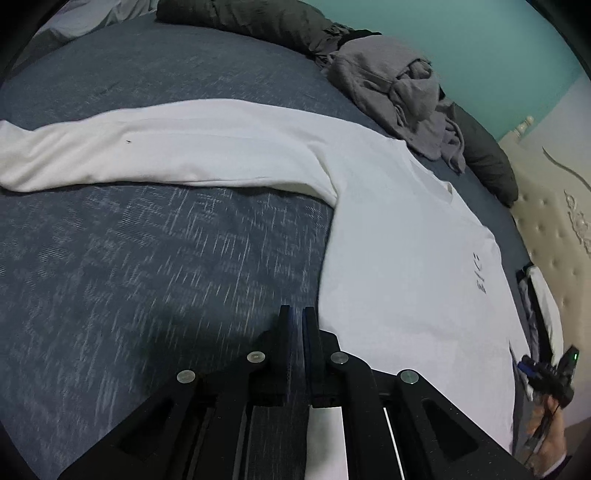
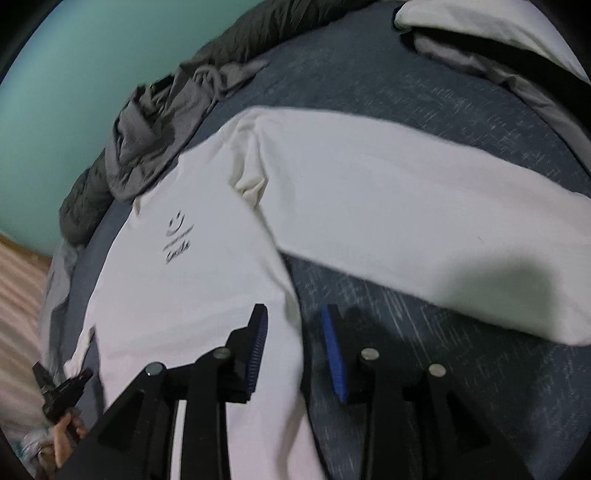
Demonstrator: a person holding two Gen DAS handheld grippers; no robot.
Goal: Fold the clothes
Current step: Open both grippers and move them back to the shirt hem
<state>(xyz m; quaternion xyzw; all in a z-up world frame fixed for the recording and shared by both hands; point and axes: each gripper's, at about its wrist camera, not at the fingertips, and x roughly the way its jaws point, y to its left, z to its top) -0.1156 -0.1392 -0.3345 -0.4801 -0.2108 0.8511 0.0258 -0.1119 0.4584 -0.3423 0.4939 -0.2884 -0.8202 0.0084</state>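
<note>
bed: dark blue-grey woven cover (image 1: 147,258), fills both views
sweatshirt: white long-sleeve (image 1: 406,258), flat face up on the cover, both sleeves spread straight out; hem side nearest the grippers
print: small dark chest logo (image 2: 178,236), smiley over script, too blurred to read
grey garment: crumpled pile (image 1: 399,92) touching the sweatshirt's collar end
dark quilt: (image 1: 258,18) along the far bed edge
right gripper: (image 2: 295,332) fingers wide apart, straddling the sweatshirt's side edge, holding nothing
left gripper: (image 1: 297,325) fingers nearly together, narrow gap, nothing between, at the opposite side edge
</note>
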